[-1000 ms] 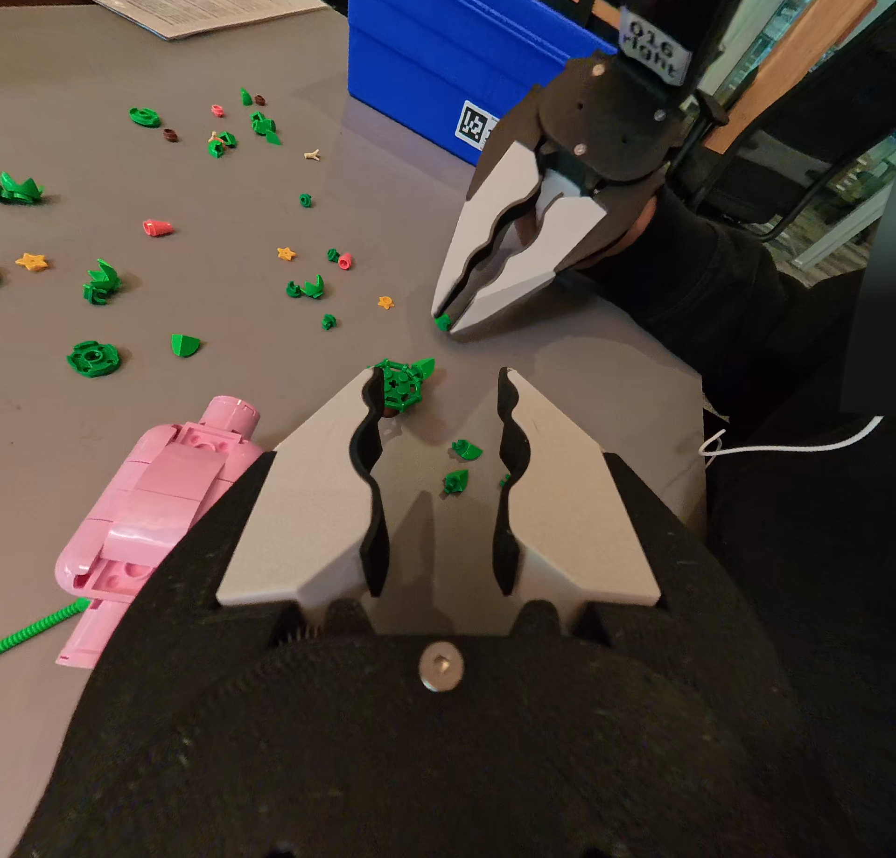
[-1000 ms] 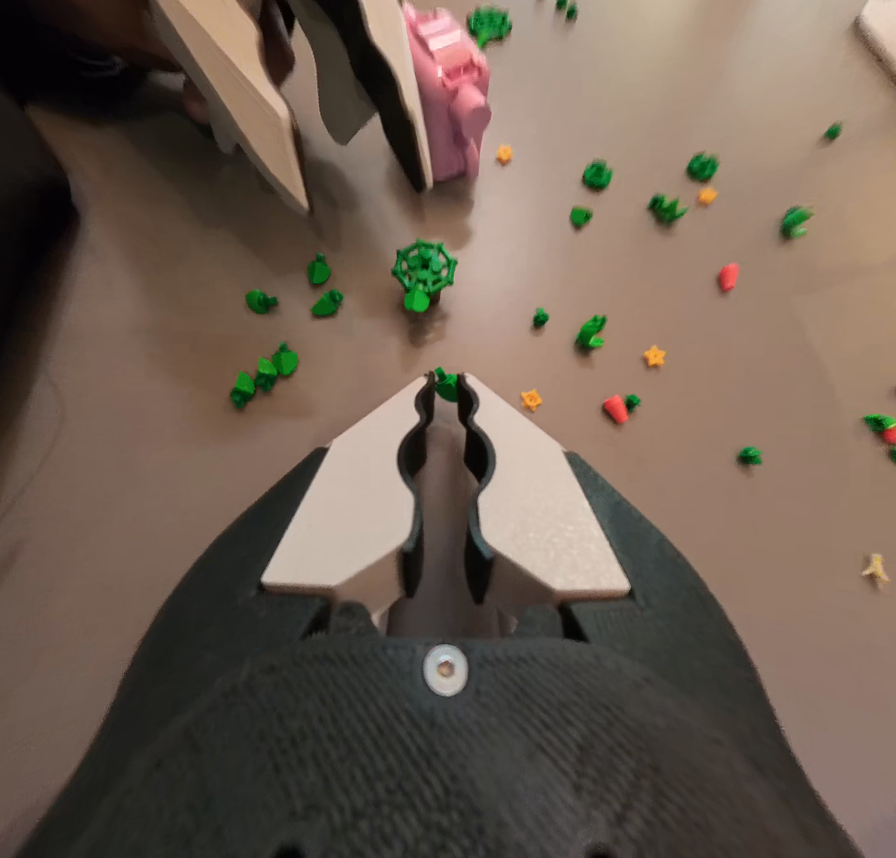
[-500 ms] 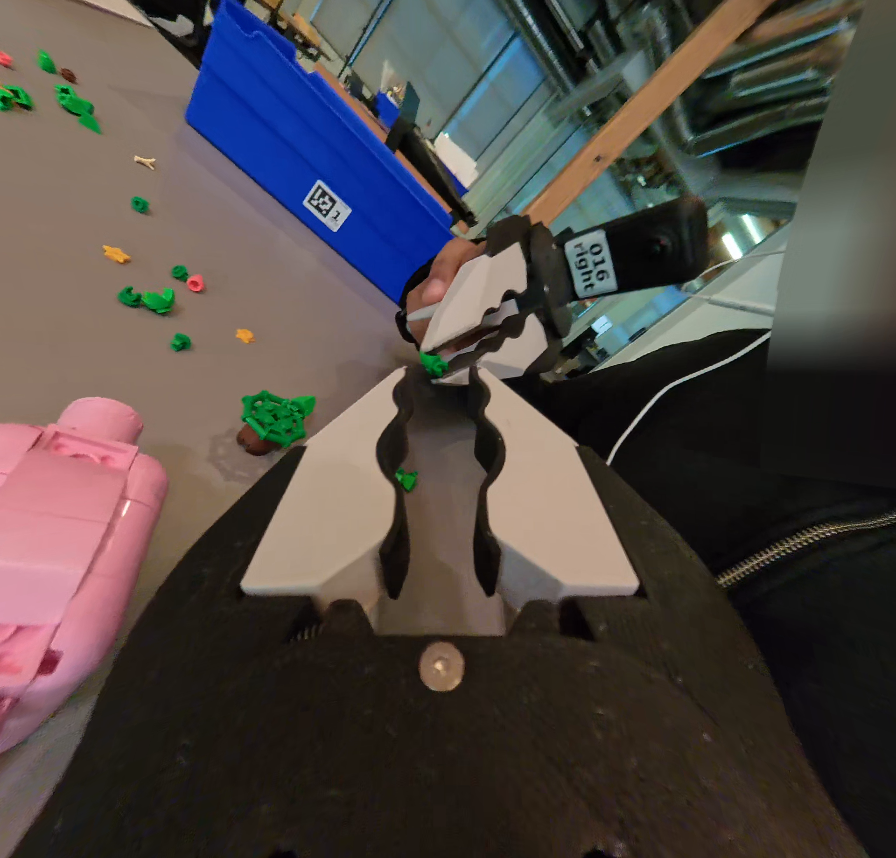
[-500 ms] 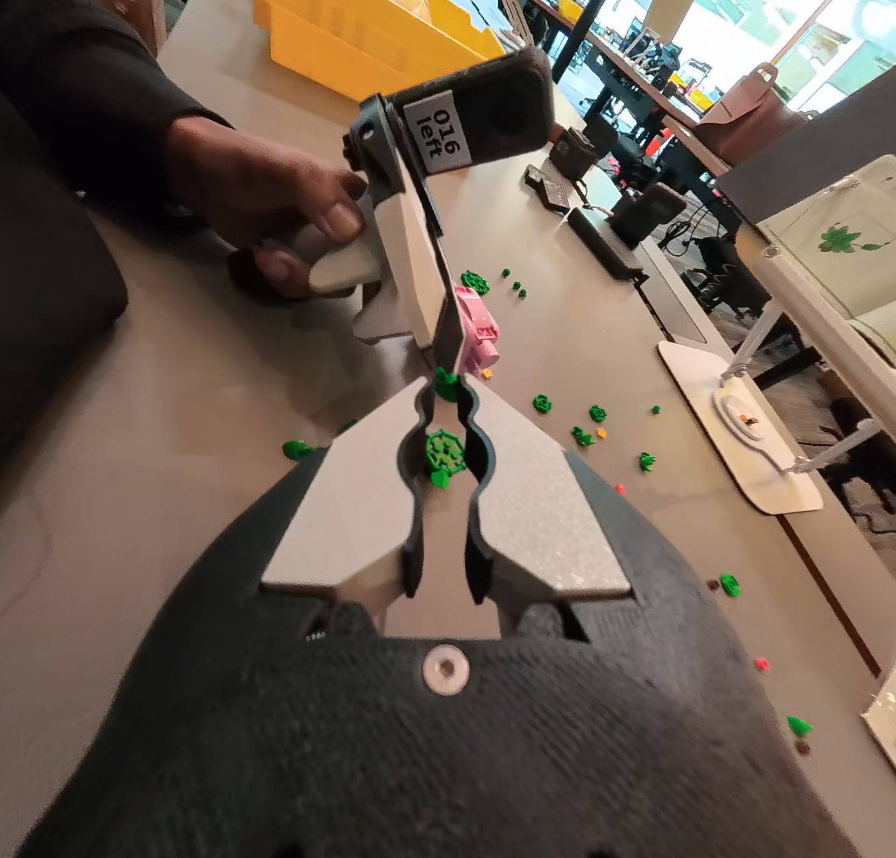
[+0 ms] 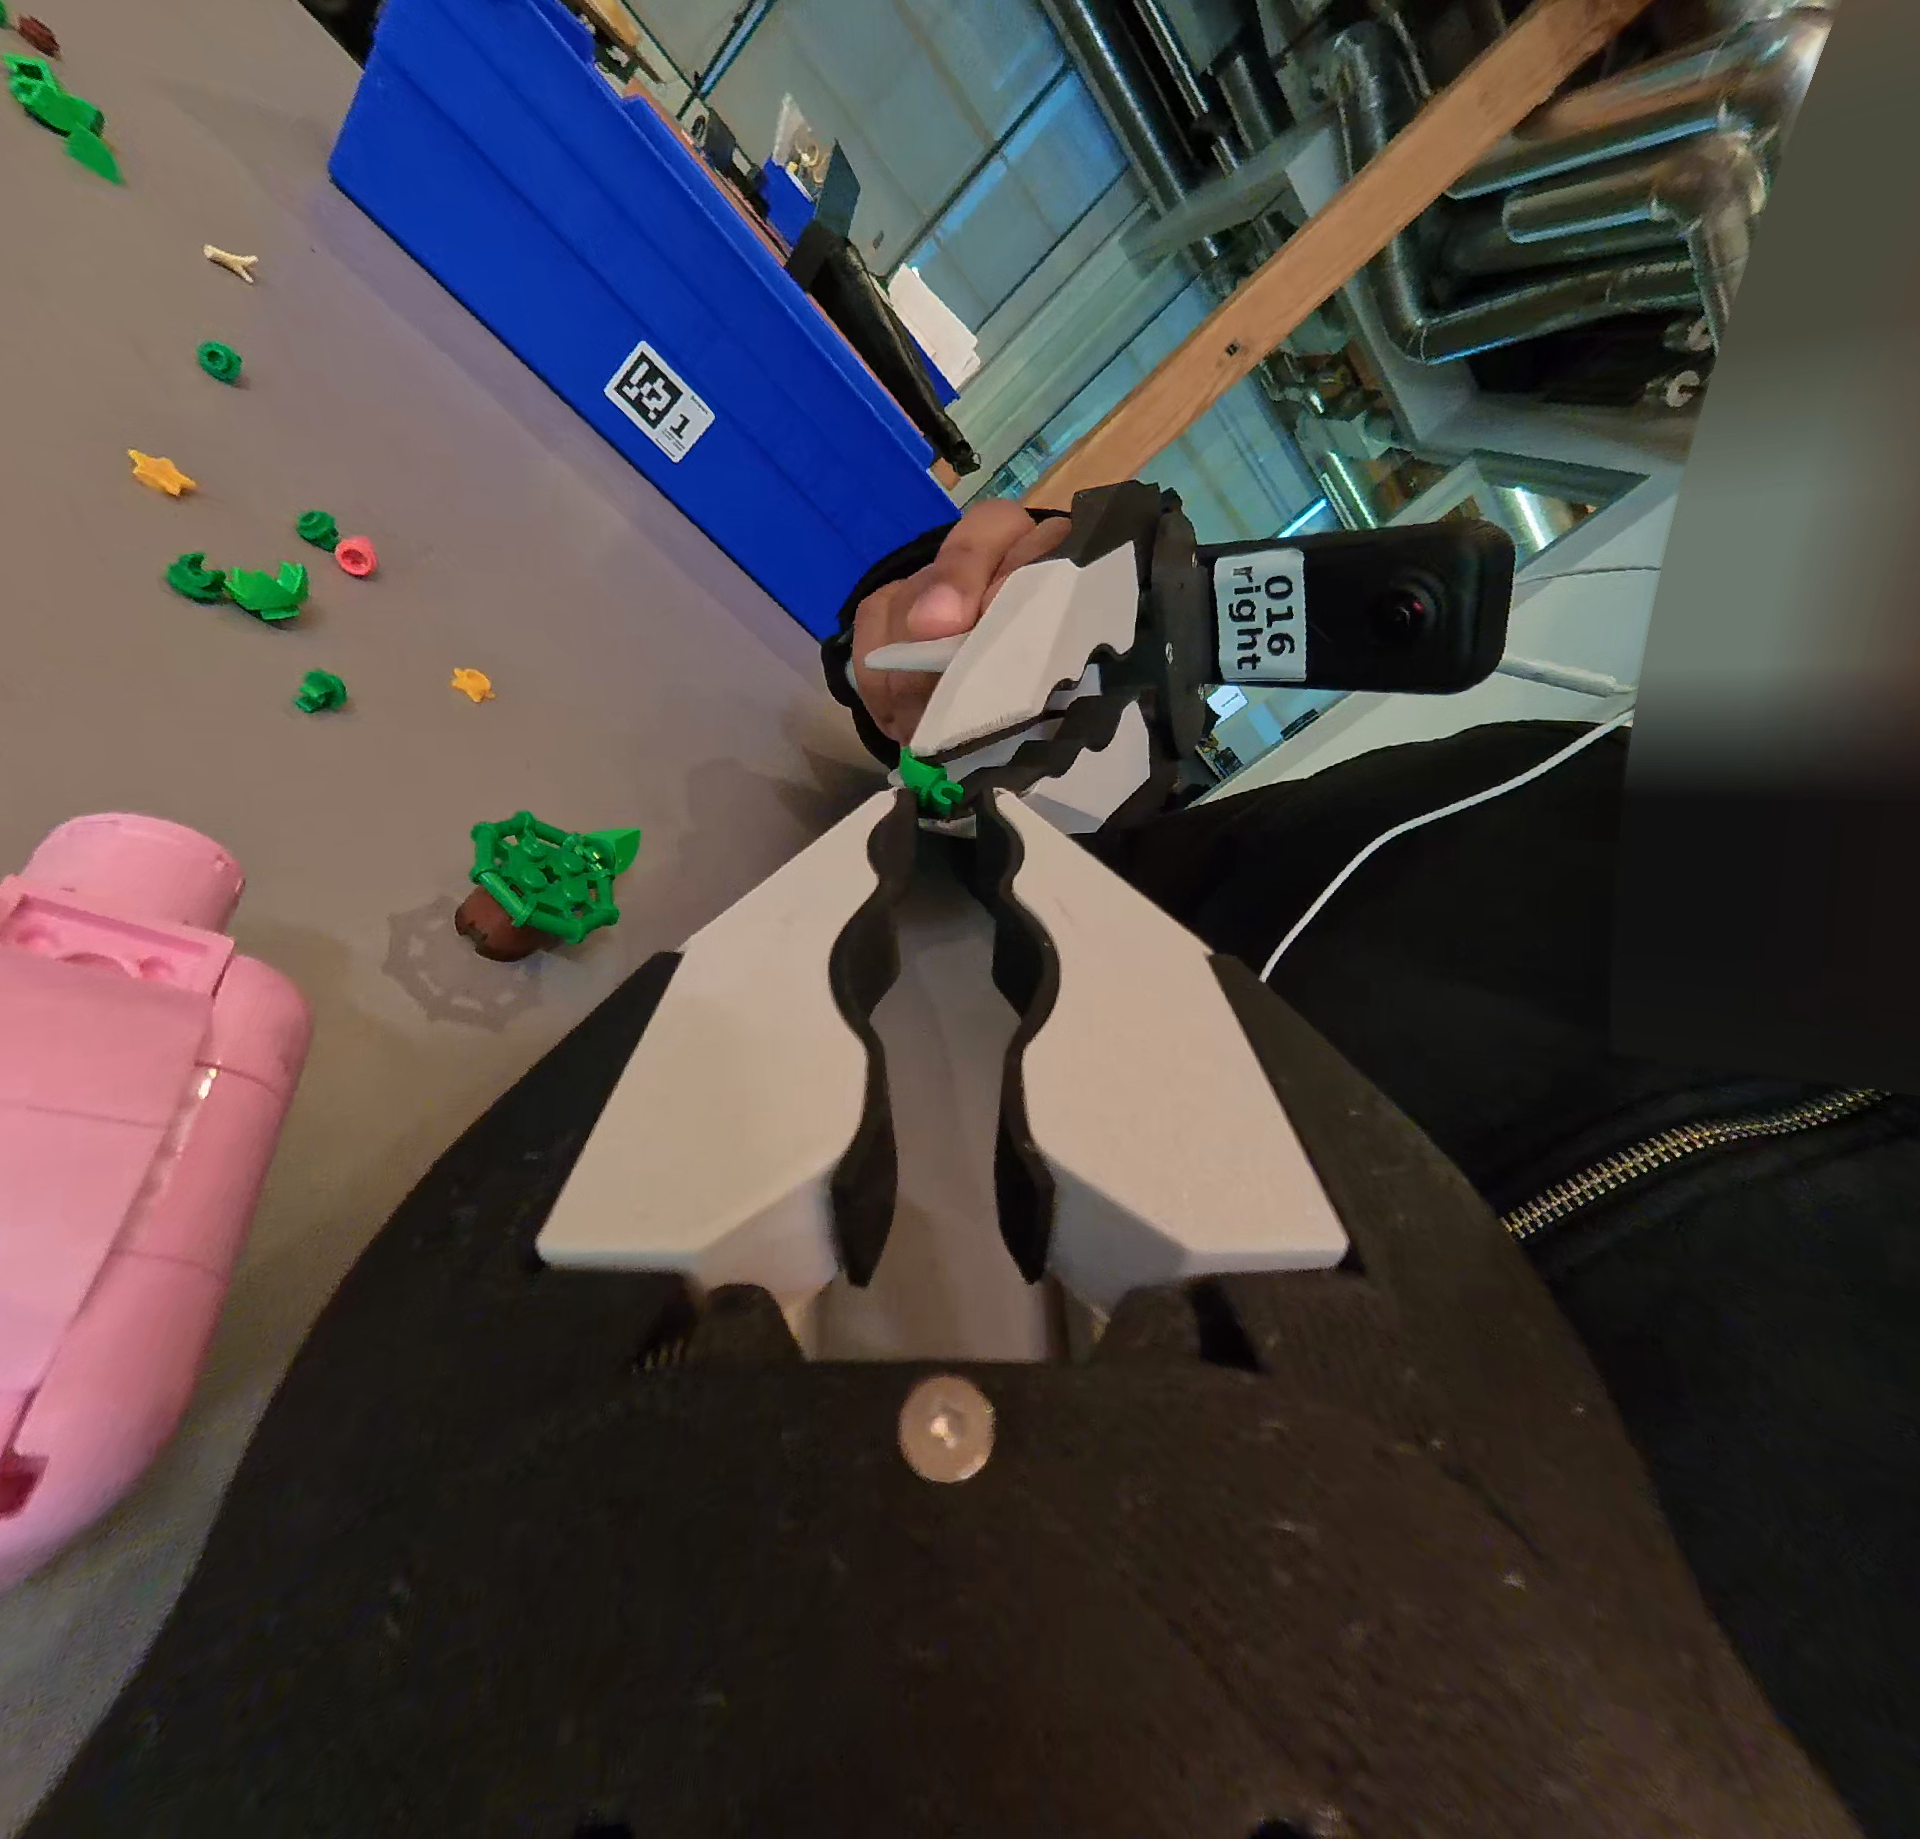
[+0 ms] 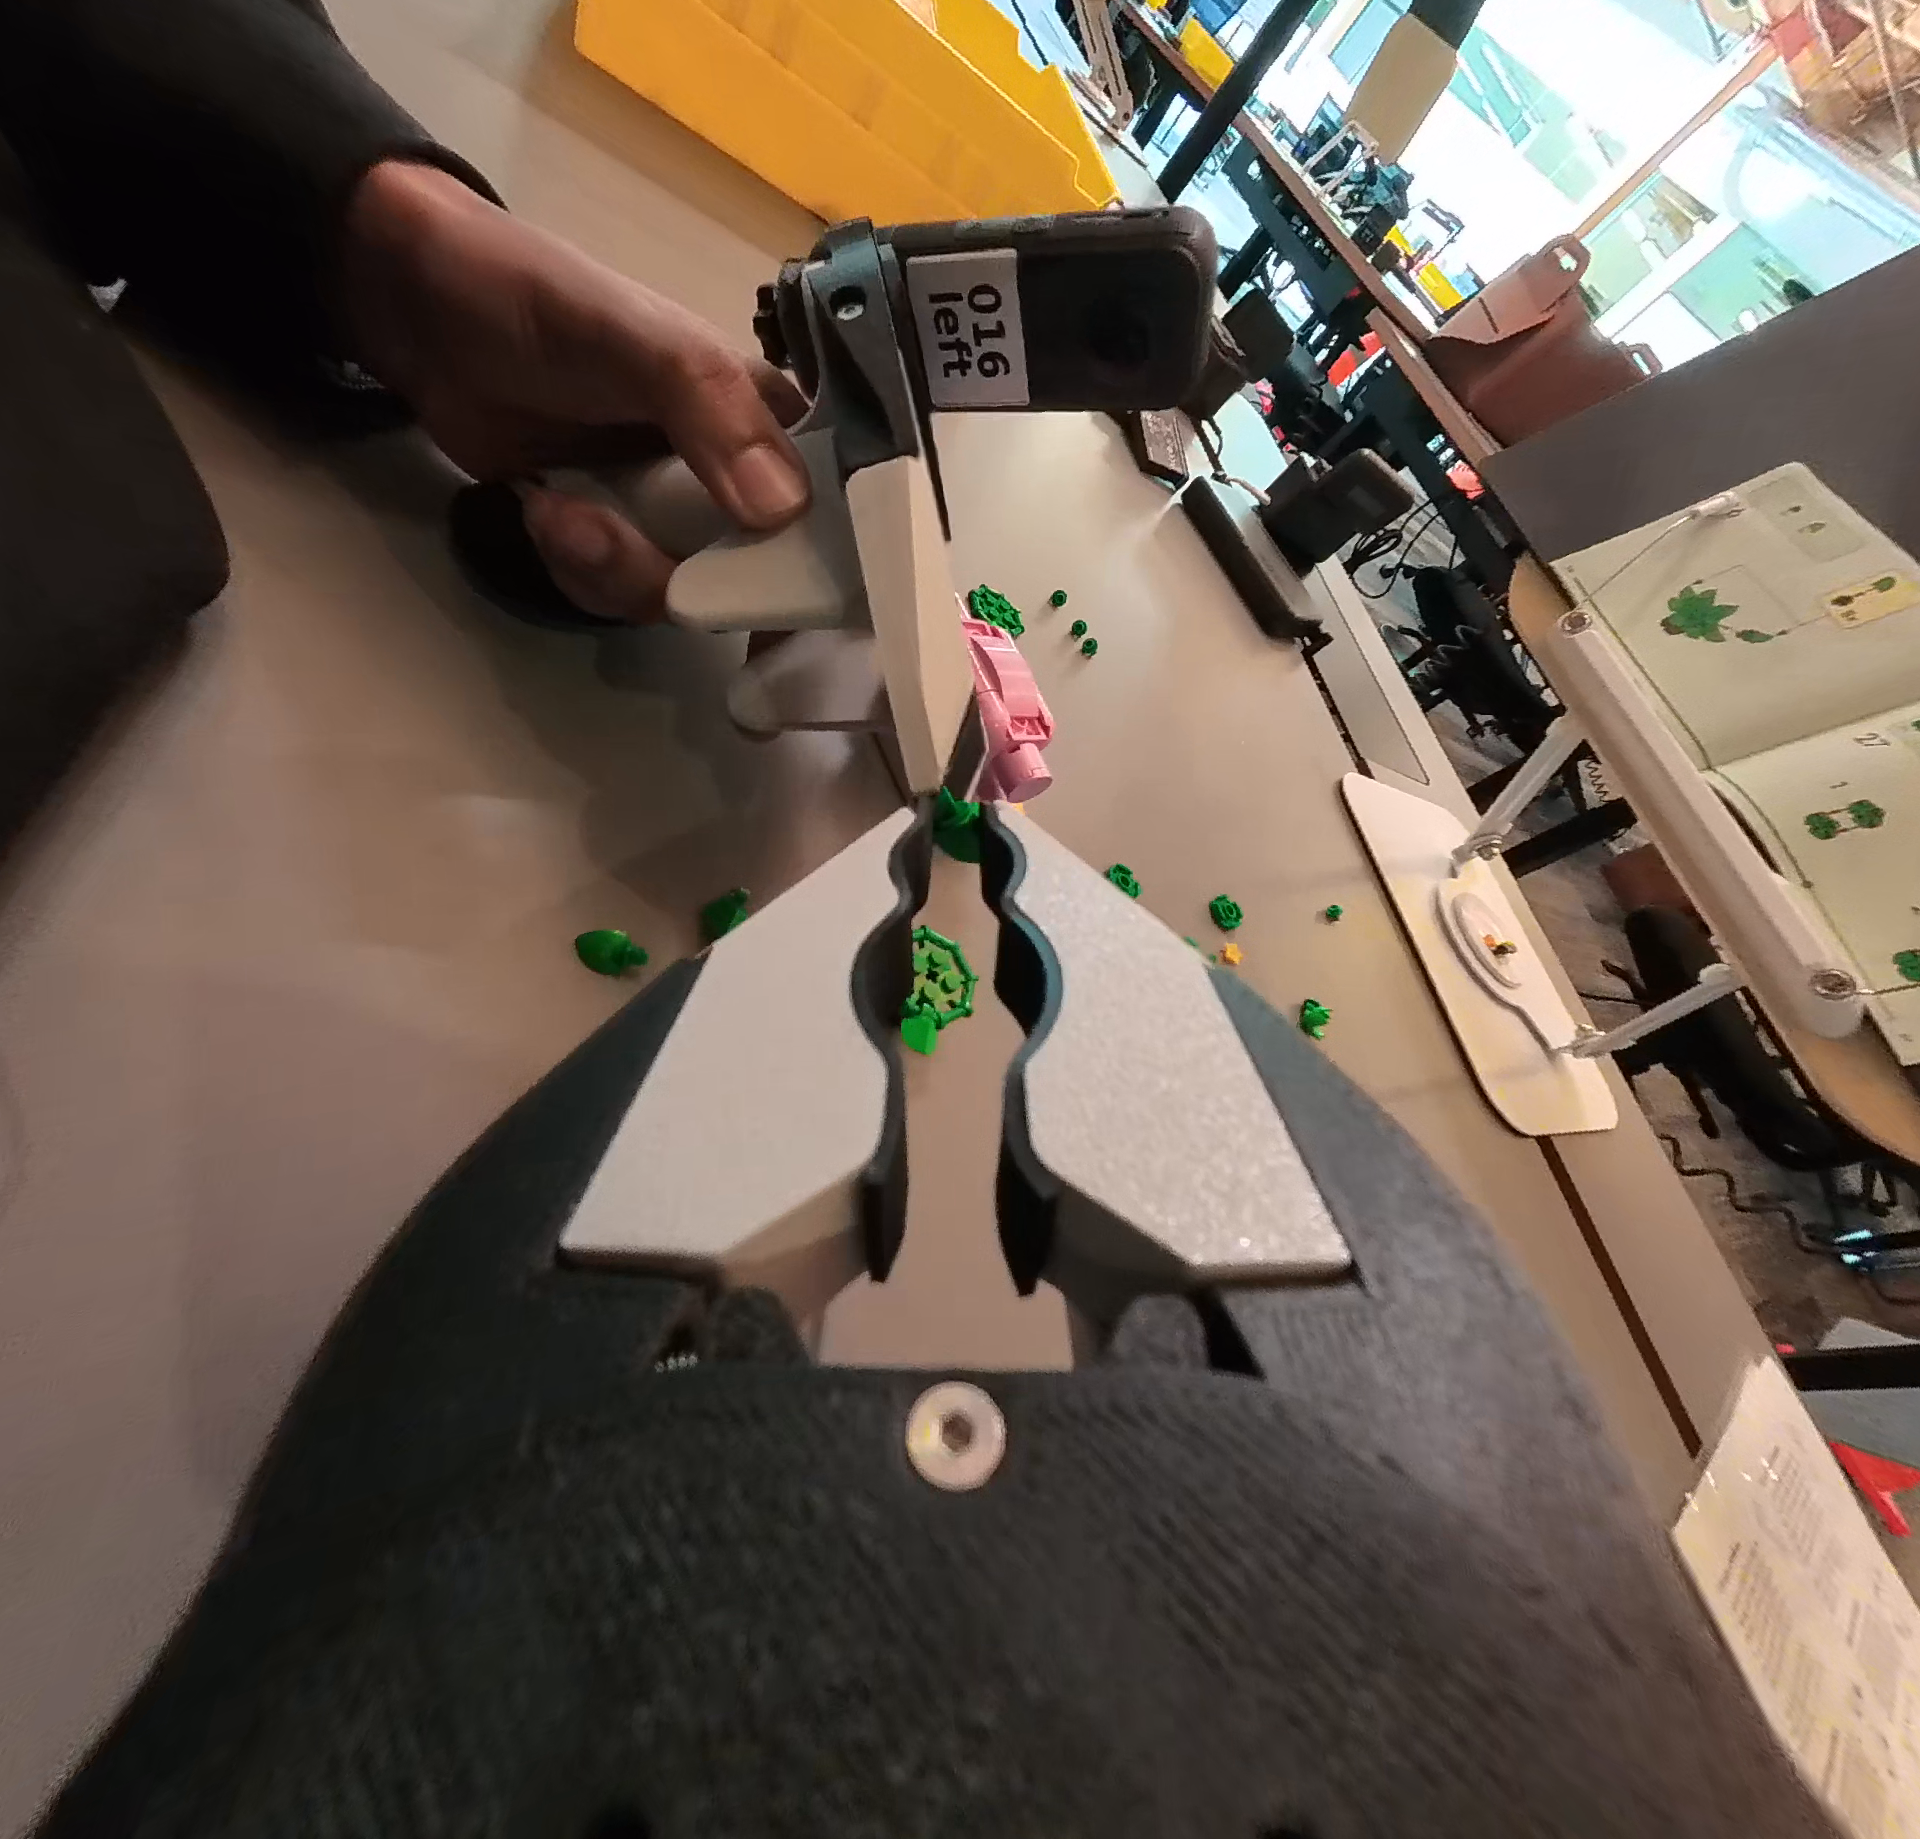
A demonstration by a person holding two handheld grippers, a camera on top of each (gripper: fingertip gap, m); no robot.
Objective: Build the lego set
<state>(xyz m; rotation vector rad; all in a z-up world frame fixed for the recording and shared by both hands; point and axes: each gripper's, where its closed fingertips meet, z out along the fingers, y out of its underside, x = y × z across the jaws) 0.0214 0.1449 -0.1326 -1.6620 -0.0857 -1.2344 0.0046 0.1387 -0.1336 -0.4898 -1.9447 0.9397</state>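
Pinching a small green leaf piece [image 5: 925, 780] at its tips, the right gripper [image 5: 940, 766] is raised off the table and meets the left gripper [image 5: 940, 818] tip to tip, whose jaws are nearly together around the same piece, though I cannot tell whether they actually grip it. This looks like a handover or regrip in mid-air, and the next move calls for one claw to hold firm while the other lets go, then carrying the leaf down to the green web-like plant piece [image 5: 545, 870] on the grey table [image 5: 436, 501], beside the pink build [image 5: 114, 1041], with loose green bits [image 5: 265, 589] scattered farther out
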